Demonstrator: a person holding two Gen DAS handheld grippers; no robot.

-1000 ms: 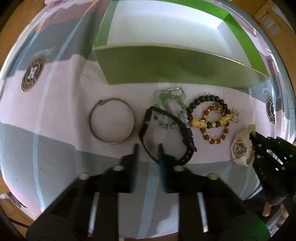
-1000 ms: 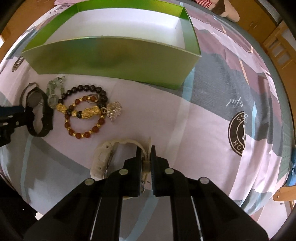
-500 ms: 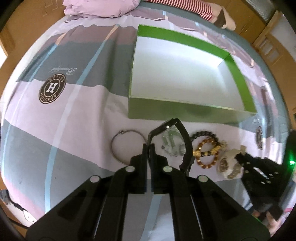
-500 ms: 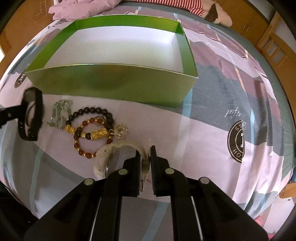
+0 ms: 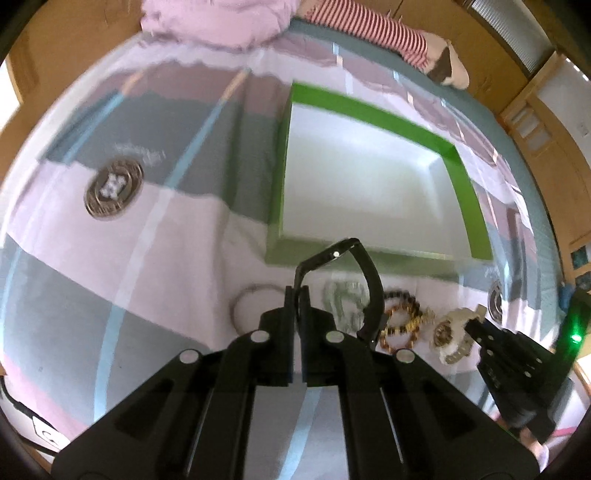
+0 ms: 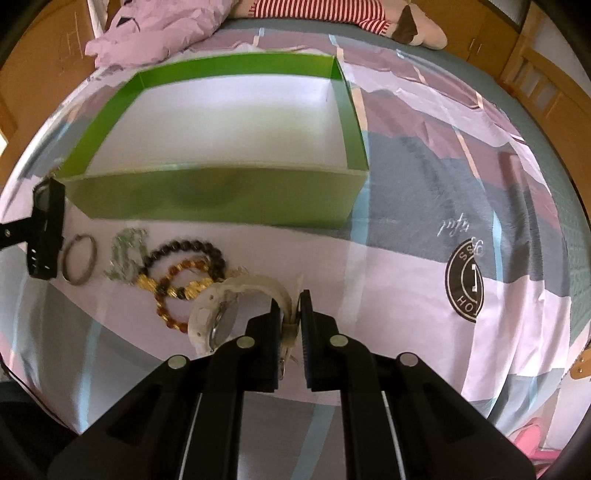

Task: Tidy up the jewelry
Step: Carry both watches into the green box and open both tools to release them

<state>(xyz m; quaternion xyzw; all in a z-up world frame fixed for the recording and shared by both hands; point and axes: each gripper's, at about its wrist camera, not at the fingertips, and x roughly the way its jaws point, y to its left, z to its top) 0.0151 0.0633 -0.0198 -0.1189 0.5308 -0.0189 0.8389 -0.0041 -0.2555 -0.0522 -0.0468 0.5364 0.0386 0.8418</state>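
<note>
My left gripper [image 5: 296, 295] is shut on the strap of a black watch [image 5: 371, 280] and holds it up above the bedspread, in front of the green box [image 5: 369, 254]. My right gripper [image 6: 290, 306] is shut on the strap of a white watch [image 6: 221, 314], lifted off the bed. On the bedspread lie a silver bangle [image 6: 79, 264], a pale green chain bracelet [image 6: 127, 256], a dark bead bracelet [image 6: 184, 247] and an amber and gold bead bracelet [image 6: 177, 291]. The open green box [image 6: 221, 201] has a bare white floor.
The bed has a pink and grey patterned cover [image 6: 461, 203]. A pink pillow [image 6: 159, 33] and a striped soft toy [image 6: 369, 14] lie at the far end. Wooden furniture [image 6: 535, 74] stands to the right.
Both grippers have risen, lifting the black watch and the white watch higher off the bedspread. The box now shows from higher up.
</note>
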